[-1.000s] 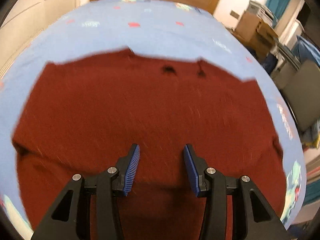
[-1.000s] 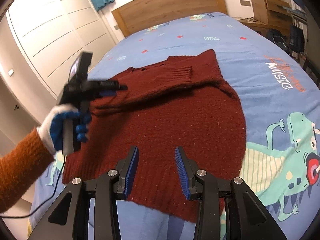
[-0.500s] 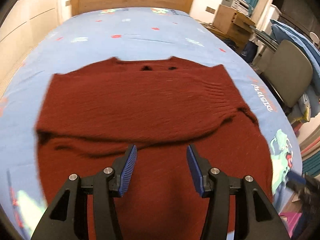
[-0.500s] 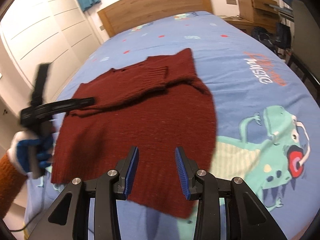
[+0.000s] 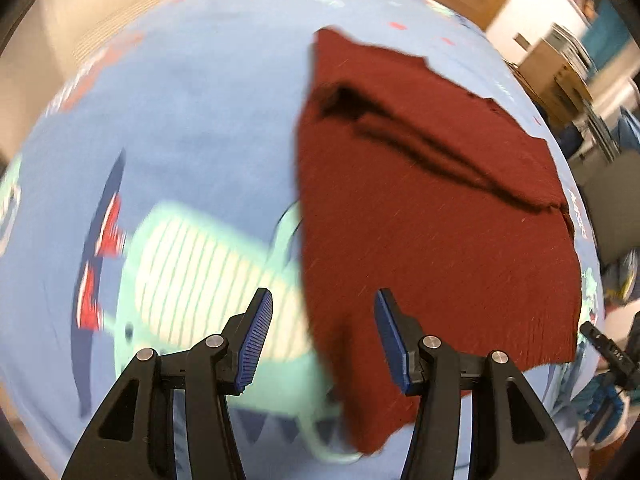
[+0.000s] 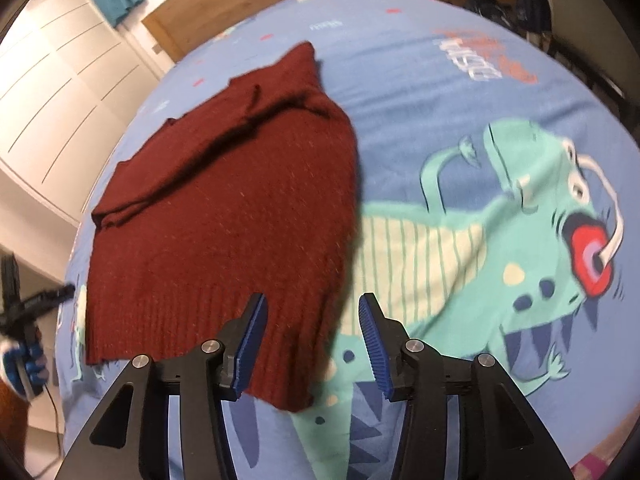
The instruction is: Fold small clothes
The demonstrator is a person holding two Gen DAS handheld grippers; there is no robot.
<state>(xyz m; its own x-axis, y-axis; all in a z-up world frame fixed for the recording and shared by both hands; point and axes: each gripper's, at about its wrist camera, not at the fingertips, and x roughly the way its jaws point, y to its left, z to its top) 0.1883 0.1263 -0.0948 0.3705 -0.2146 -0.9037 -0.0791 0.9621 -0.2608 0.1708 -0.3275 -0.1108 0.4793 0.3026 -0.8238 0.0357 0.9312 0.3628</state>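
A dark red knitted sweater (image 5: pixel 440 208) (image 6: pixel 224 208) lies flat on the blue dinosaur bedcover (image 6: pixel 440 120), its sleeves folded across the chest. My left gripper (image 5: pixel 322 340) hovers open over the sweater's near left hem corner, with cloth showing between the fingers but not pinched. My right gripper (image 6: pixel 312 344) hangs over the near right hem corner. Its jaws are opening and the corner lies below them, ungripped. In the right wrist view the left gripper (image 6: pixel 60 294) sits at the far left edge in a blue-gloved hand (image 6: pixel 20 360).
A wooden headboard (image 6: pixel 248 4) closes the far end of the bed and white wardrobe doors (image 6: pixel 60 80) run along its left side. Cardboard boxes (image 5: pixel 556 68) and a grey chair (image 5: pixel 616 200) stand off the right side. The bed's near edge is just below both grippers.
My left gripper has swung left from over the sweater's middle to its near left corner. The right one has dropped toward the near right corner. Both pairs of jaws stand wider.
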